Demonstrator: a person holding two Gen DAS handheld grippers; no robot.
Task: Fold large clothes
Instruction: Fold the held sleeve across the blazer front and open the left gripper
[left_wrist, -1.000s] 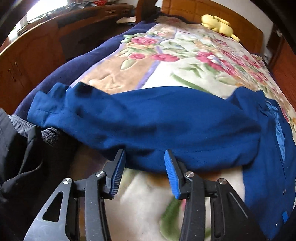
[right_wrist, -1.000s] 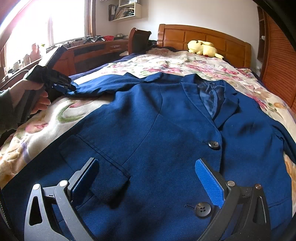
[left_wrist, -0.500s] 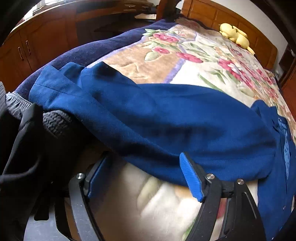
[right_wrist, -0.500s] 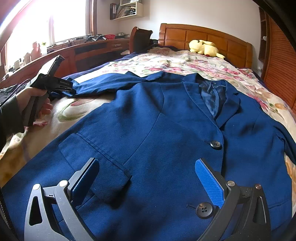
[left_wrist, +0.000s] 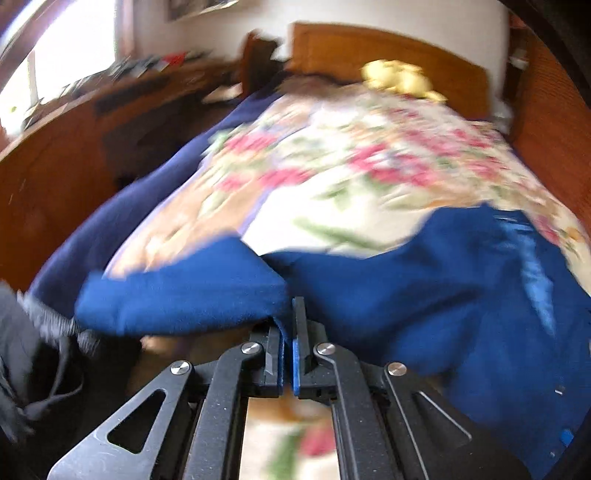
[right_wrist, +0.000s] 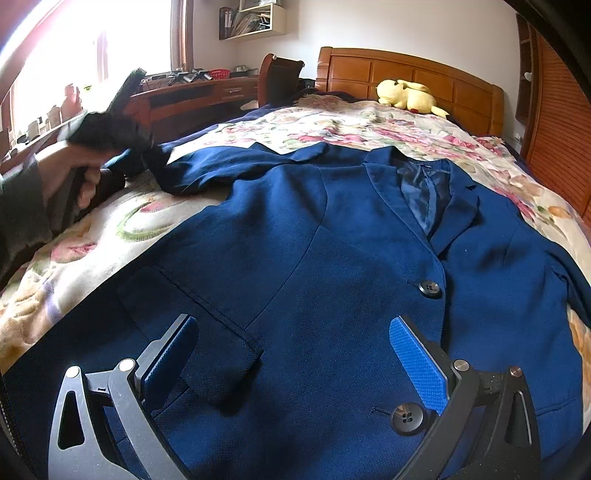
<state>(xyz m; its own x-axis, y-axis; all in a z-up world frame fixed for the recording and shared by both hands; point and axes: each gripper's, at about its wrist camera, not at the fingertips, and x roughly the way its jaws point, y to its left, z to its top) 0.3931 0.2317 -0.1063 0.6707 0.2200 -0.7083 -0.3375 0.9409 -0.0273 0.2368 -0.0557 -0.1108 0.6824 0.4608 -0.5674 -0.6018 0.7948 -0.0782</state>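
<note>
Hand: a person's hand, far left in the right wrist view, grips the handle of the left tongs.
Left tongs: the left tongs are closed together on a pinch of the sleeve, the cloth caught between the blue pads; the left wrist view is blurred.
Sleeve: it stretches left from the jacket, across the near left part of the bed, and bunches up at the pinch.
Jacket: the dark blue jacket lies face up on the bed, spread flat, collar towards the far headboard, two buttons fastened down the front, a pocket flap at the near left.
Right tongs: the right tongs stand wide apart above the jacket's near hem, nothing between the pads.
Bed: a floral blanket covers it.
Plush toy: a yellow plush toy lies at the far end by the wooden headboard.
</note>
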